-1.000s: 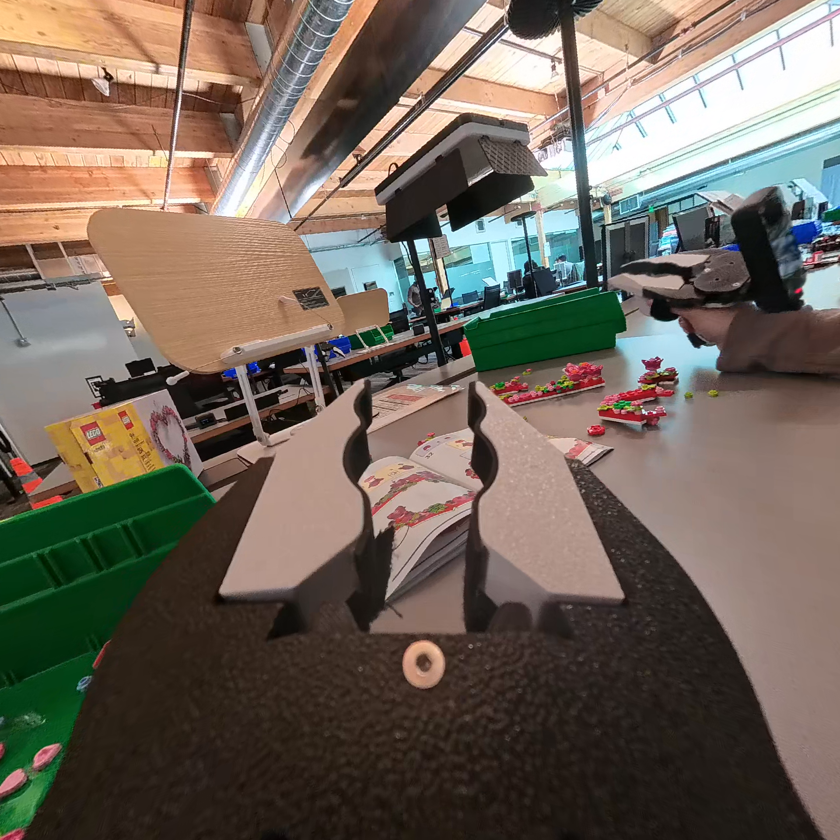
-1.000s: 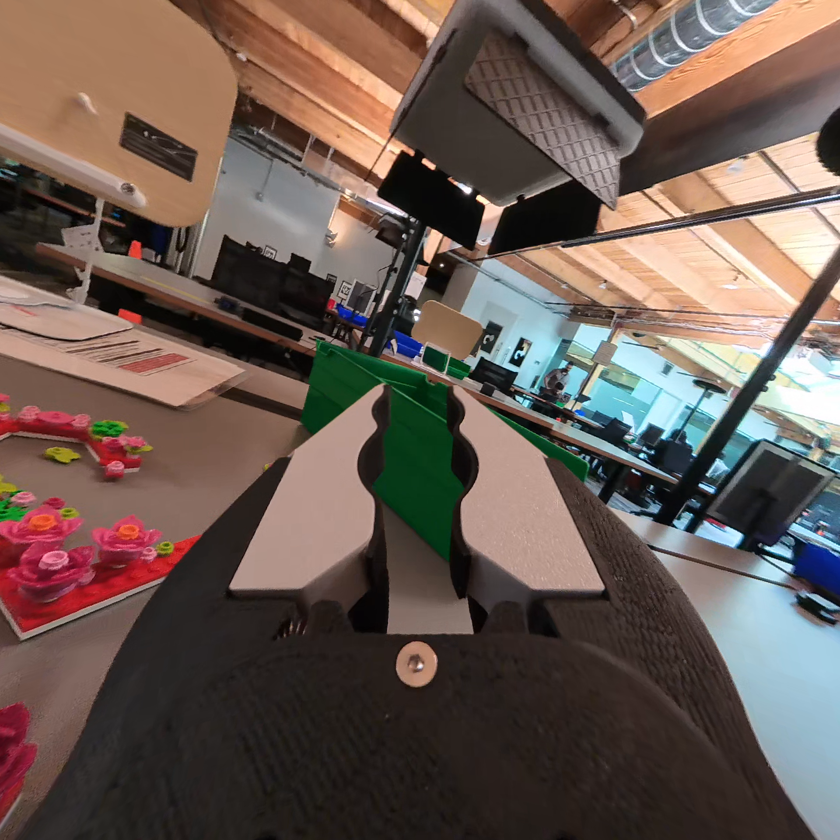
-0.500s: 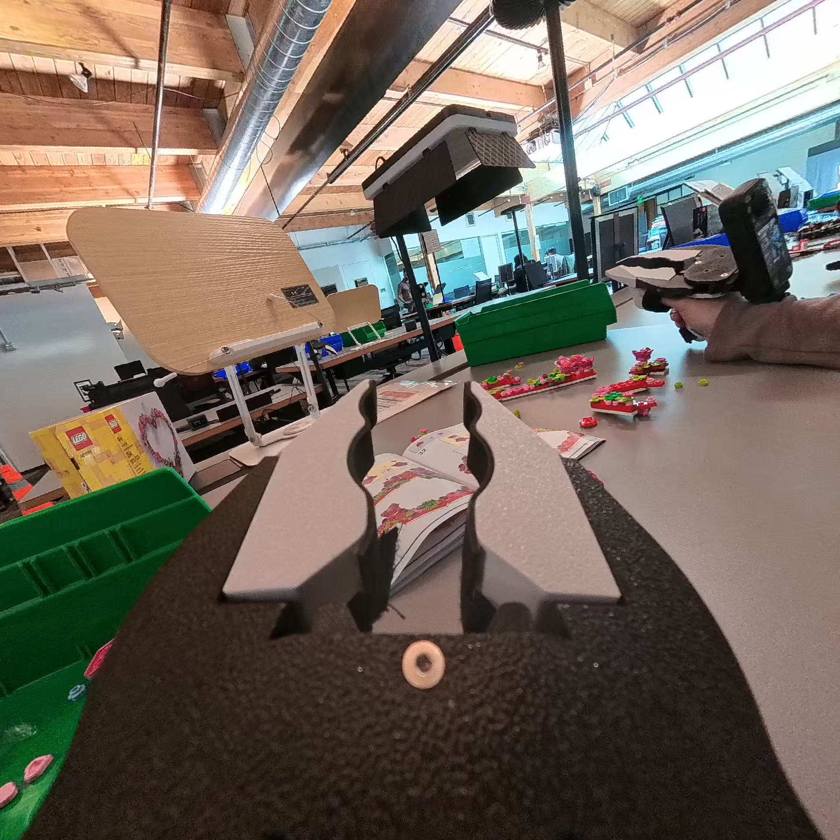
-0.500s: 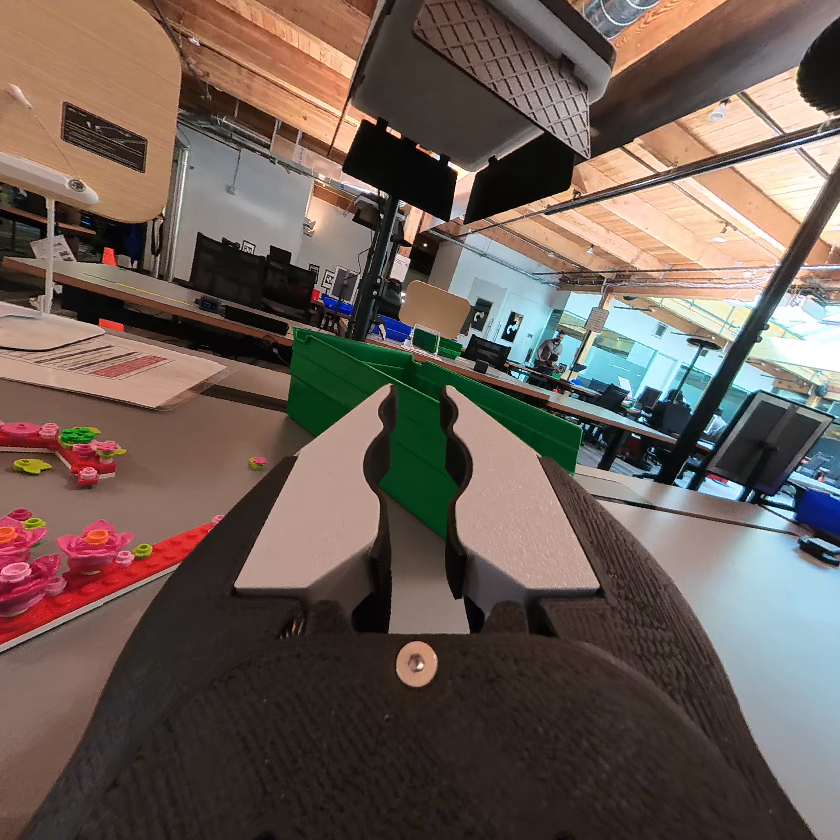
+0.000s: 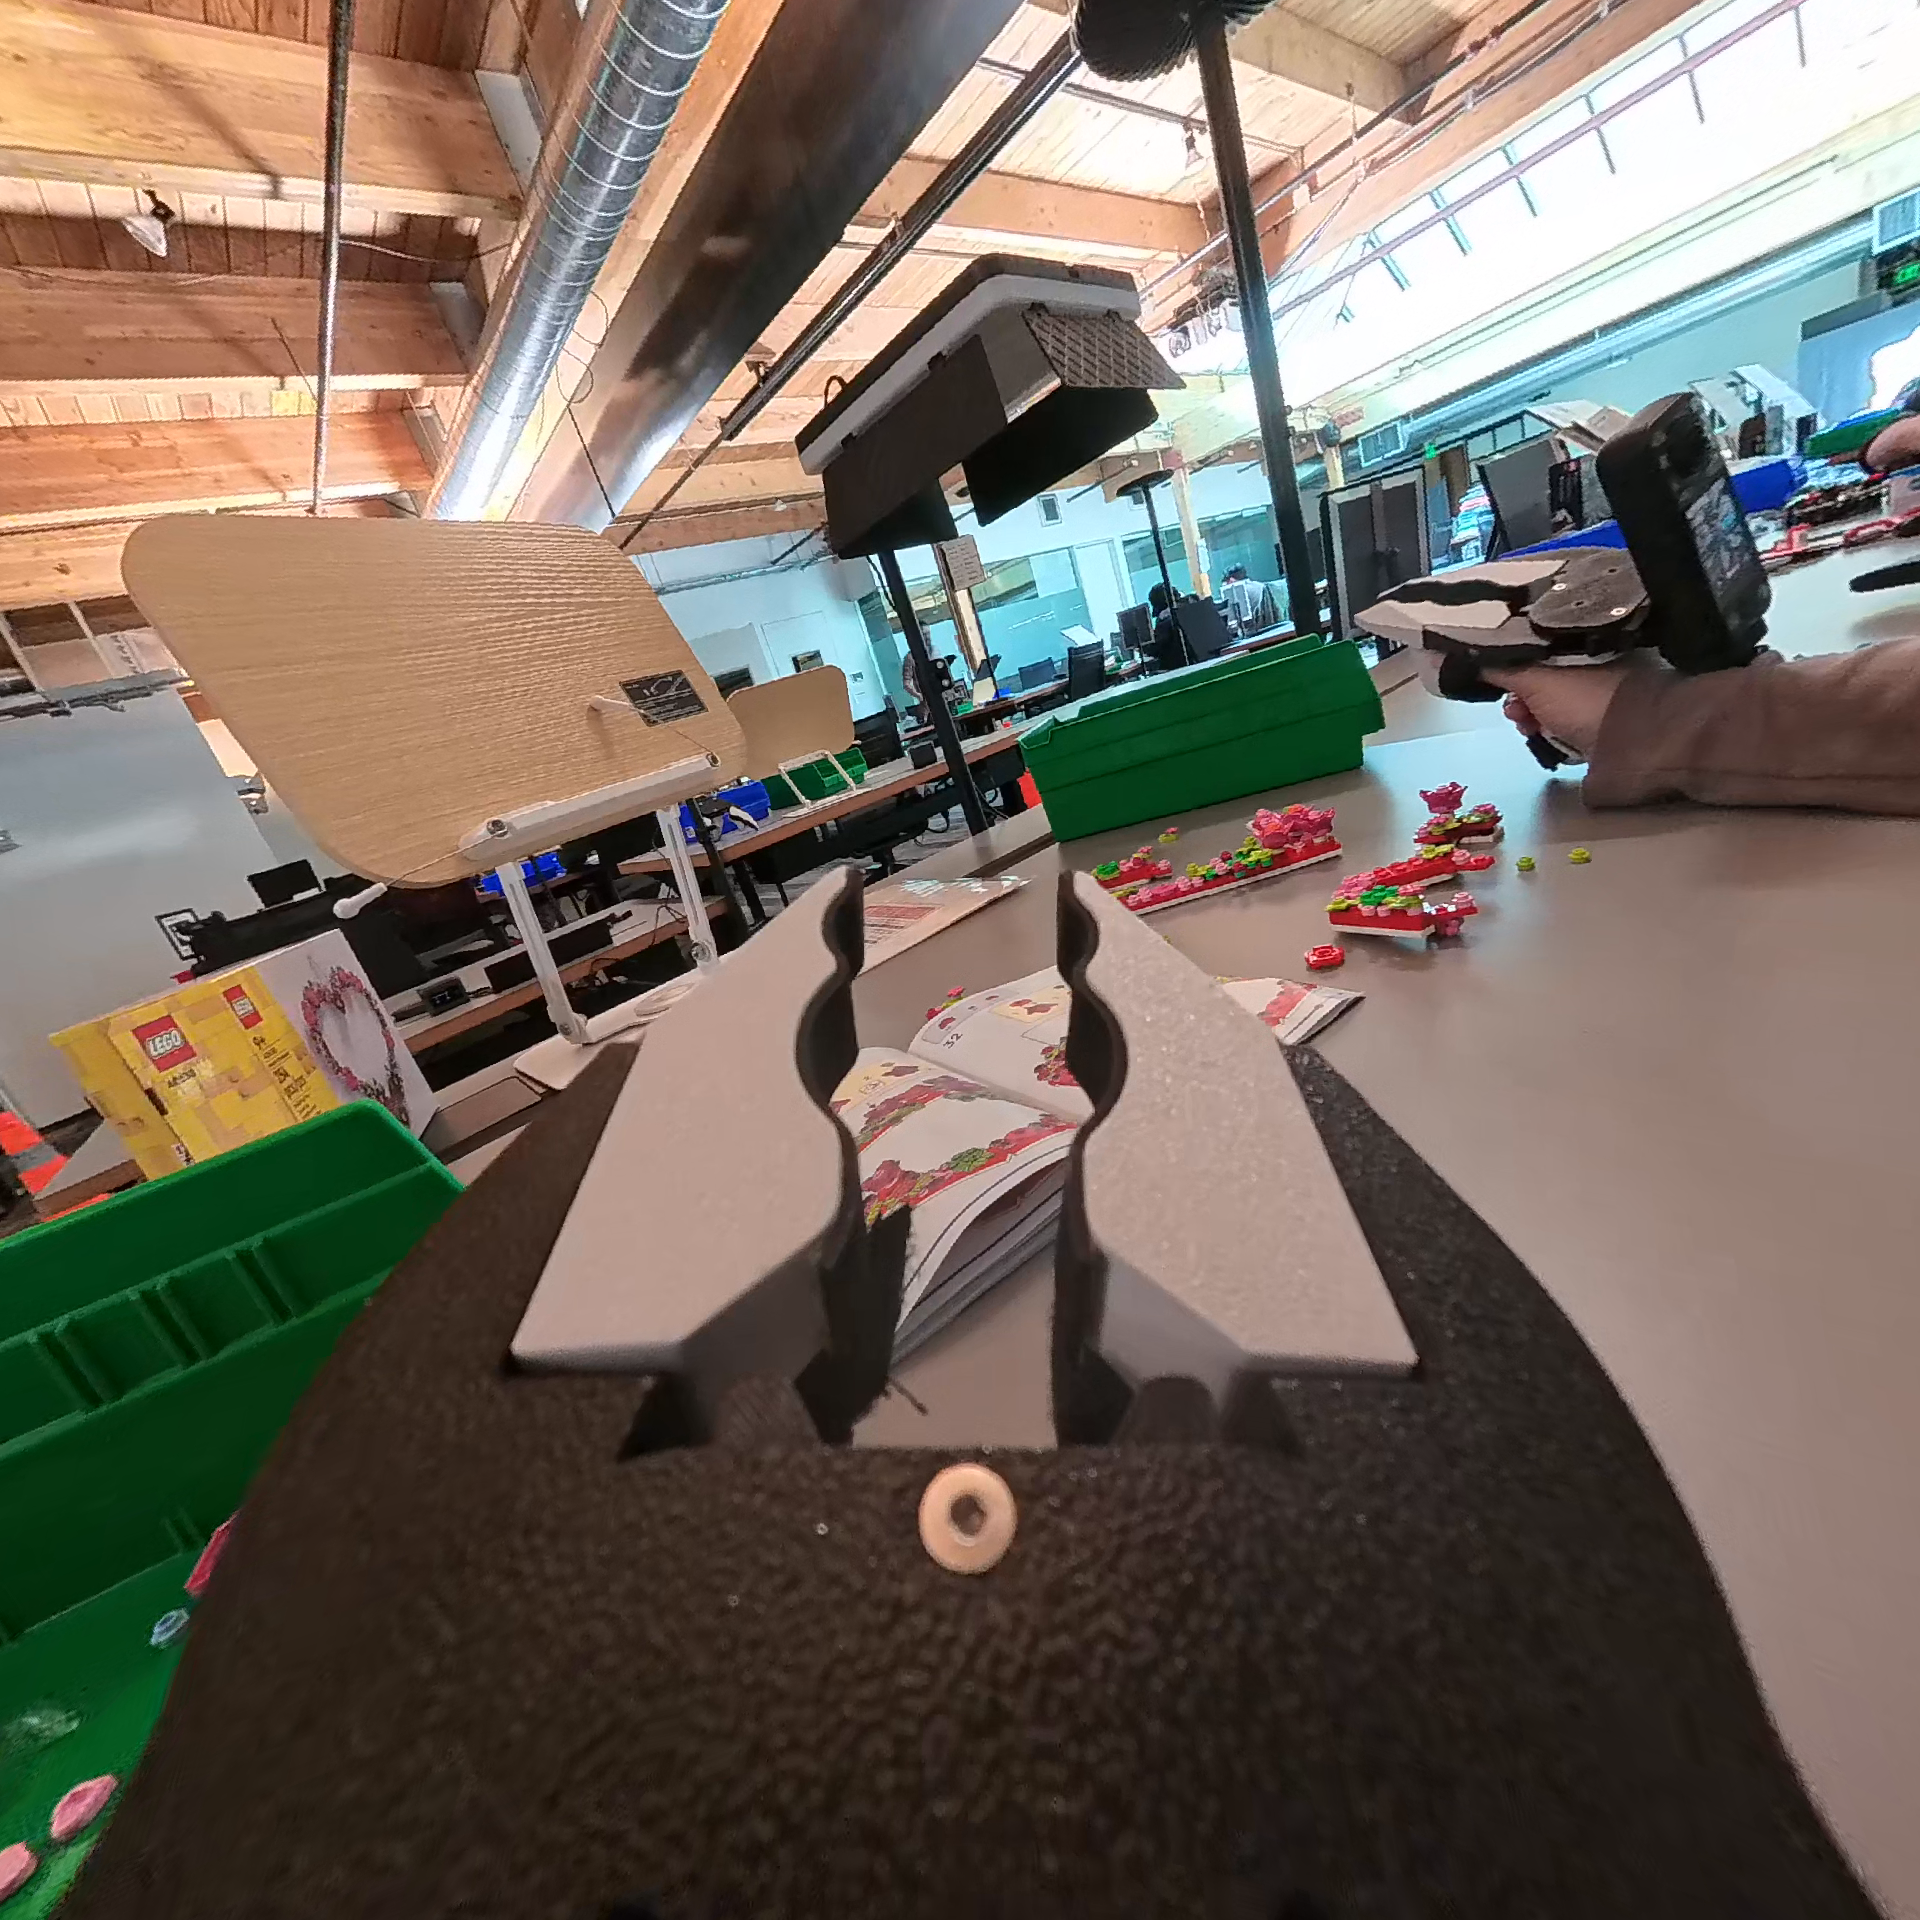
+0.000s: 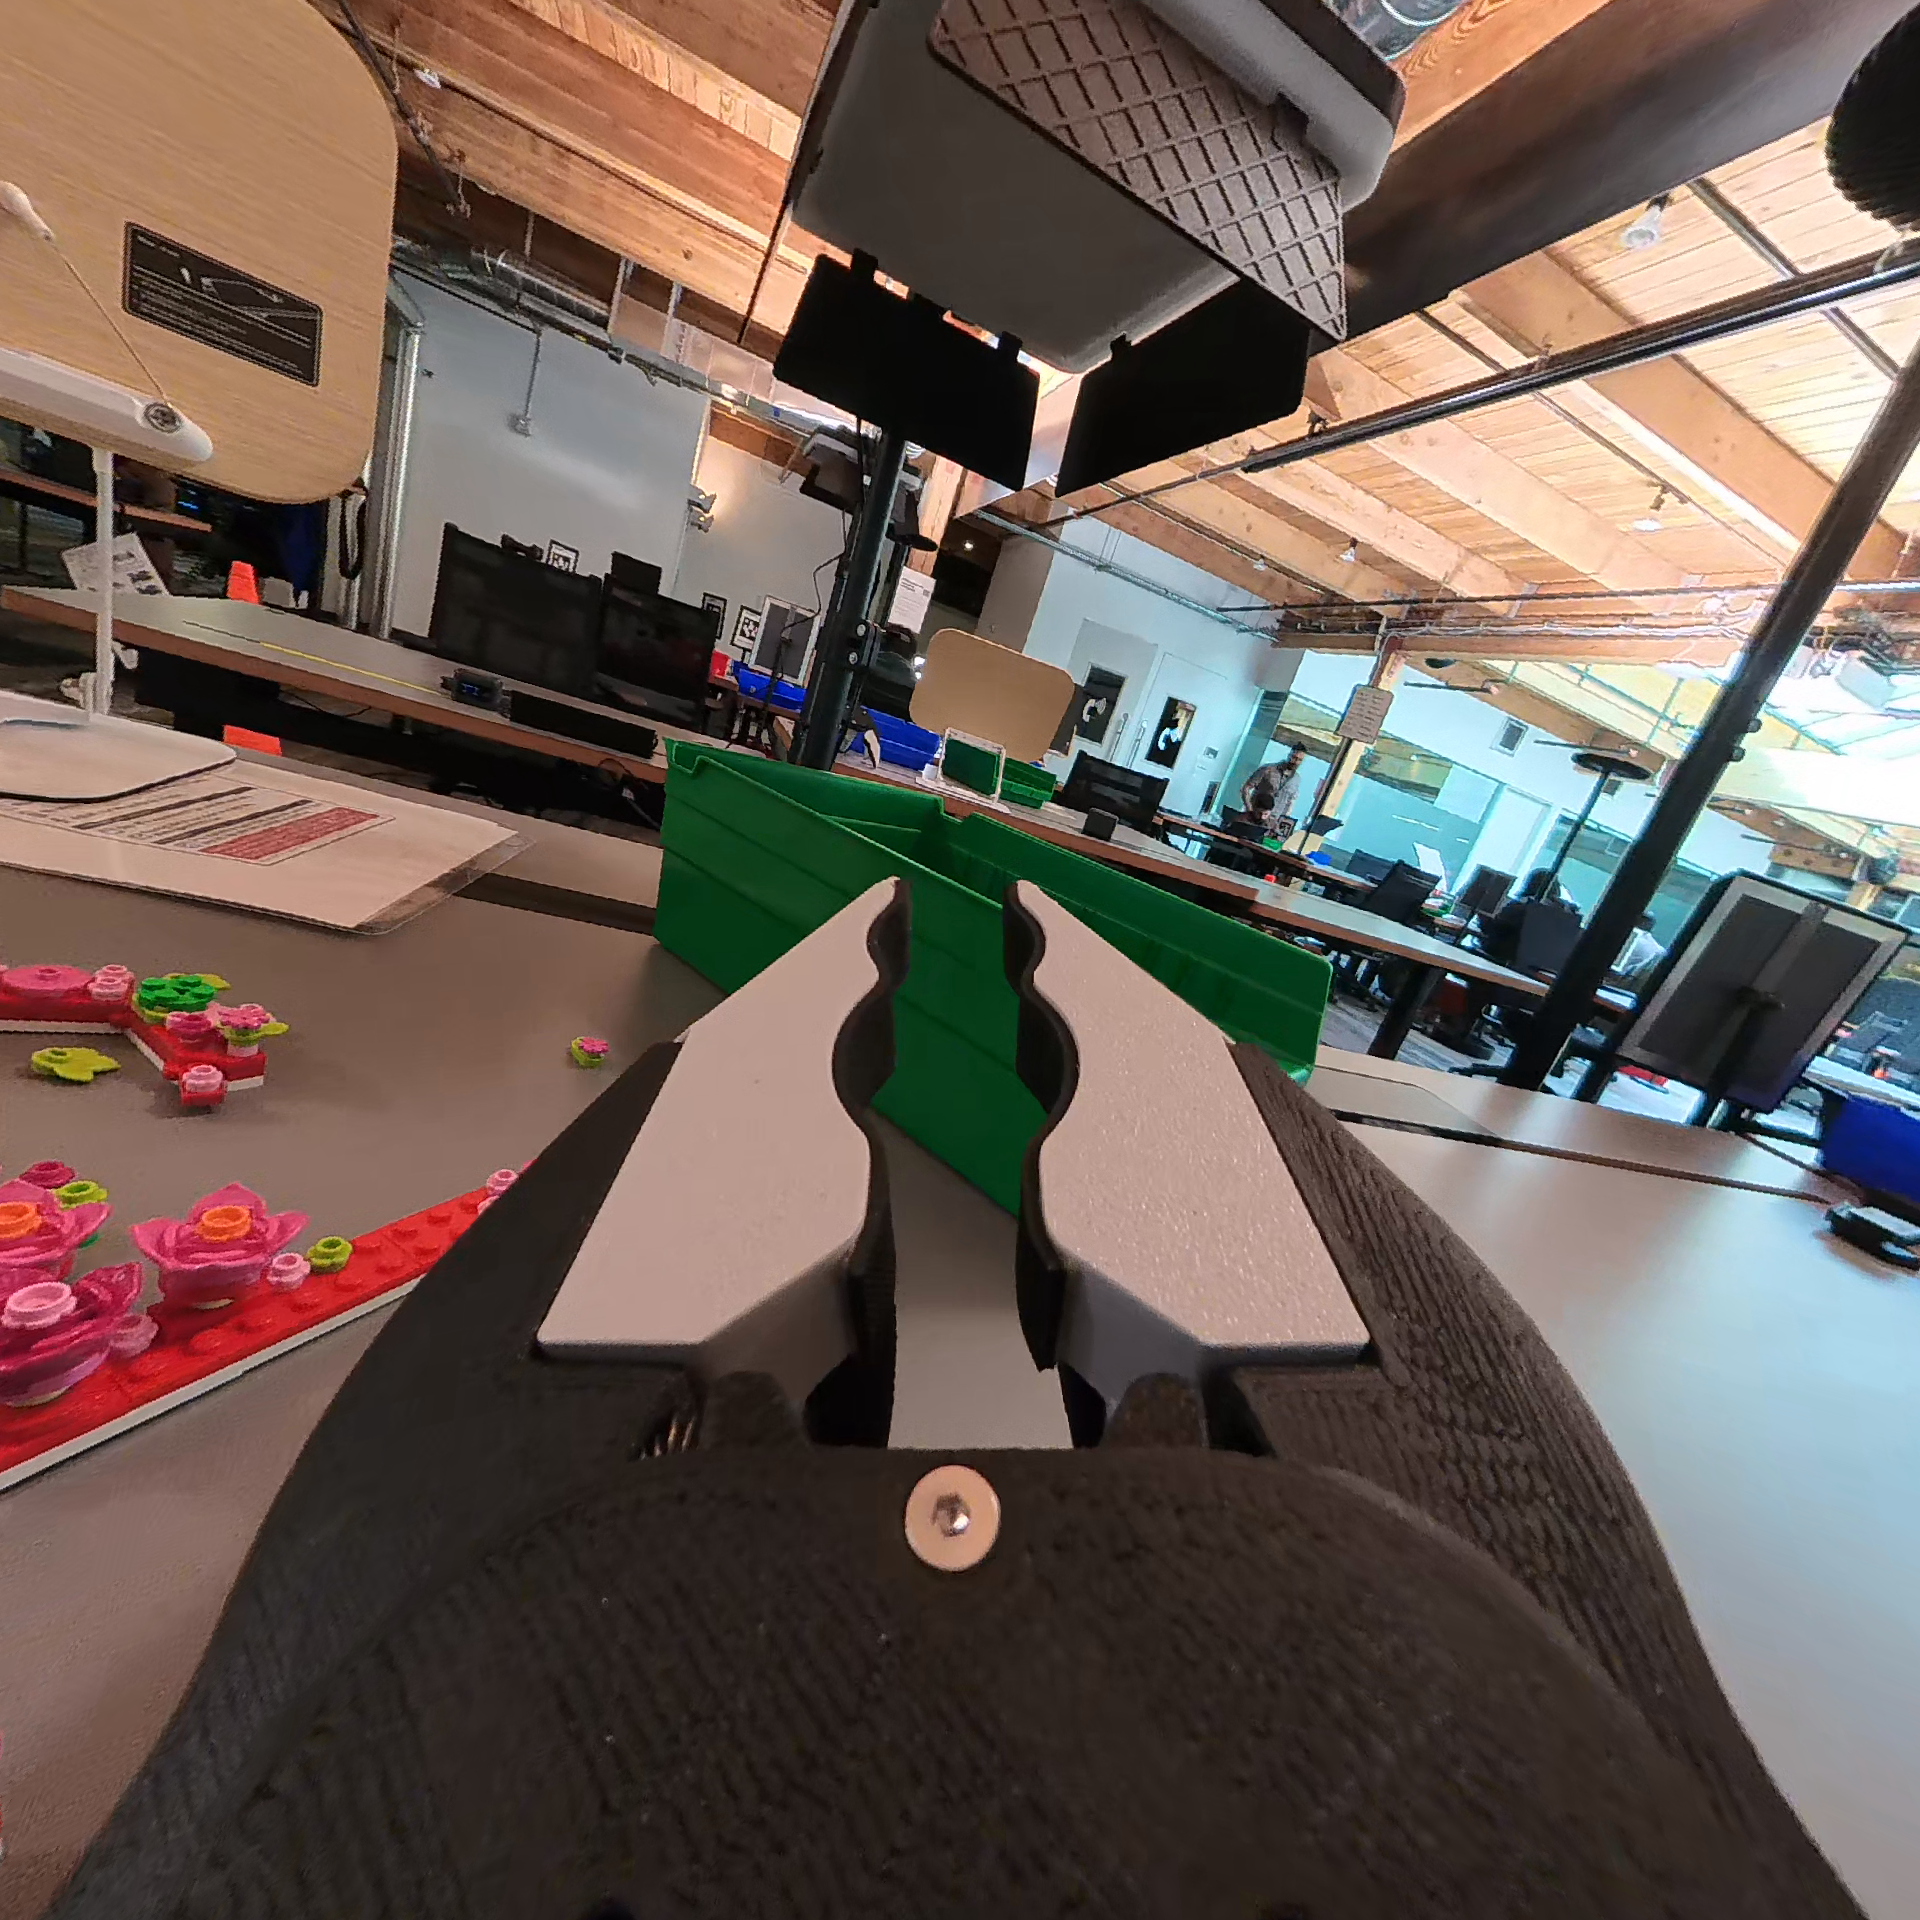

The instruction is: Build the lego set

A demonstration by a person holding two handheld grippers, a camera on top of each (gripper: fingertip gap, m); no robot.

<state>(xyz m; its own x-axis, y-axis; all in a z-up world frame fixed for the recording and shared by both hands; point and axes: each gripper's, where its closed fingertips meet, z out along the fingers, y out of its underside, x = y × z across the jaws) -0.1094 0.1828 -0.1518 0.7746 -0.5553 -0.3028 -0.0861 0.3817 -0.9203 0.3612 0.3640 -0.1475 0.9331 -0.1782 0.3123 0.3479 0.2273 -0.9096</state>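
Observation:
My left gripper (image 5: 961, 896) is open and empty, held low over the grey table (image 5: 1558, 1091). An open instruction booklet (image 5: 966, 1132) lies just beyond its fingers. Red lego strips with pink flowers (image 5: 1226, 862) and smaller red pieces (image 5: 1397, 906) lie farther off on the right. My right gripper (image 6: 954, 896) is empty with a narrow gap between its jaws, and it points at a green bin (image 6: 790, 883). It also shows in the left wrist view (image 5: 1392, 623), held in a hand above the table. A red plate with pink flowers (image 6: 208, 1309) lies left of it.
A green bin (image 5: 187, 1299) with loose pieces stands at my left, with a yellow lego box (image 5: 208, 1070) behind it. A tilted wooden stand (image 5: 416, 686) rises behind the booklet. A laminated sheet (image 6: 239, 831), a second flowered strip (image 6: 156, 1029) and a loose piece (image 6: 589, 1049) lie on the table. The left gripper's tips are roughly 50 cm from the right gripper's.
The right gripper's jaws have narrowed and it has drawn back a little from the green bin. The left gripper has shifted slightly, its jaws a touch narrower.

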